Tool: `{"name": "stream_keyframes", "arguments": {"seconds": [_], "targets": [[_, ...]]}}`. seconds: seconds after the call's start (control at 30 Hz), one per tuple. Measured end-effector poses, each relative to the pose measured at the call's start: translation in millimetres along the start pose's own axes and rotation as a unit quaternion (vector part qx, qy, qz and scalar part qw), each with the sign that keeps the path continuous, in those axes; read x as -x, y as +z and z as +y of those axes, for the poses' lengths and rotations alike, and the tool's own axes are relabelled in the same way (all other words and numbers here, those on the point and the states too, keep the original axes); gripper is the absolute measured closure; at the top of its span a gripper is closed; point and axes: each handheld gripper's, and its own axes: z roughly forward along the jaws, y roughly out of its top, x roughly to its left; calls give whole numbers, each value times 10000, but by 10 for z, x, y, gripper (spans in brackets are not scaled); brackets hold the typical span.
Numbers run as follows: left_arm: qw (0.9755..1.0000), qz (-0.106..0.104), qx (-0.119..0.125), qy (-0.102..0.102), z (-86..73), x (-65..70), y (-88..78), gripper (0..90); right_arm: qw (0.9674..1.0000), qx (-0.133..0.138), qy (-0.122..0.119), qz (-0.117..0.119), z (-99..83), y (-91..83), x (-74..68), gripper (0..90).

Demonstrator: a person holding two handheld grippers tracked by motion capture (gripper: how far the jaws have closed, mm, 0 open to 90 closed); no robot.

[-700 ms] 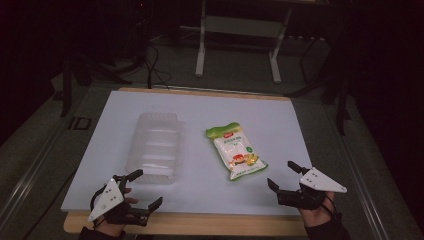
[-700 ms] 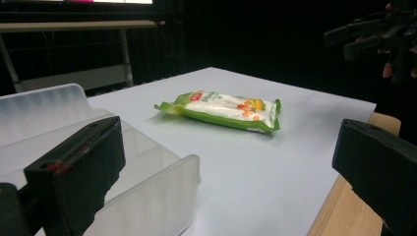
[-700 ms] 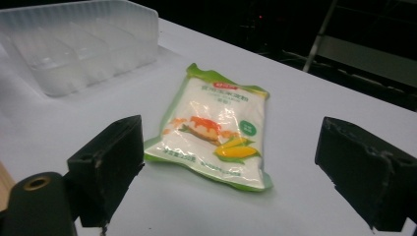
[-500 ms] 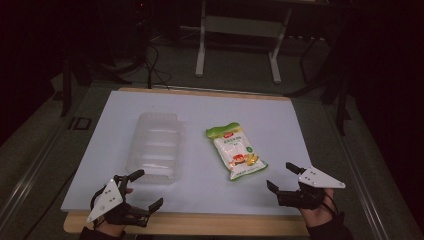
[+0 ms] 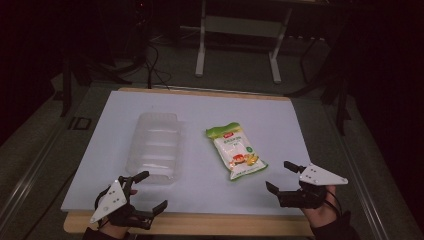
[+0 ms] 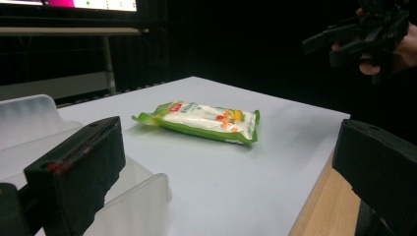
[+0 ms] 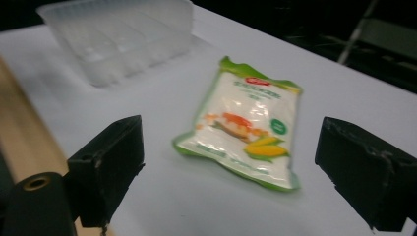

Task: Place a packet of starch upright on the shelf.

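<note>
White tabletop [image 5: 300, 135] holds tray [image 5: 155, 145] and snack packet [image 5: 235, 152] — both grippers' jaws spread, empty.

On the table [image 5: 280, 115], the tray [image 5: 155, 145] lies left of the packet [image 5: 235, 150]; my grippers sit nearer, left [image 5: 145, 192] and right [image 5: 281, 176]

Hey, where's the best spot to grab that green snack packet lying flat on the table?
Probably its near short end: the snack packet lies flat, so the right tool, jaws open and closest to it, could come in low from the front edge and pinch that thin sealed border.
</note>
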Motion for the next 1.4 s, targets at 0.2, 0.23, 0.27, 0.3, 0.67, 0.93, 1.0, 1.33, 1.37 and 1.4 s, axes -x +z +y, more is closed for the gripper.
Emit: {"name": "stream_keyframes", "arguments": {"seconds": [0.2, 0.23, 0.27, 0.3, 0.67, 0.93, 1.0, 1.33, 1.37, 1.4], "targets": [[9999, 129, -48, -33, 11, 9, 11, 0, 9995, 152, -114, 236, 188, -1, -52, 101], [9999, 138, -77, -55, 14, 6, 10, 0, 9994, 169, -186, 217, 221, 10, -57, 101], [9998, 127, -128, -89, 20, 4, 12, 0, 9993, 178, -241, 239, 254, 22, -57, 101], [9997, 160, -162, -82, 24, 7, 11, 0, 9991, 200, -287, 237, 296, 40, -55, 101], [9998, 17, -184, 107, 68, 43, -25, 0, 9974, 543, -445, 173, 597, 245, 51, 101], [9999, -55, -104, 82, 77, 58, -29, 0, 9978, 553, -333, 166, 741, 457, 207, 102], [9999, -66, -57, 73, 78, 57, -39, 0, 9979, 527, -320, 203, 757, 507, 243, 106], [10000, -30, -54, 41, 76, 42, -49, 0, 9984, 464, -264, 169, 818, 792, 432, 106], [10000, -34, -50, 40, 76, 40, -52, 0, 9986, 444, -244, 136, 817, 825, 451, 106], [10000, -55, -54, 23, 76, 37, -52, 0, 9987, 431, -216, 142, 816, 858, 471, 106]]}}
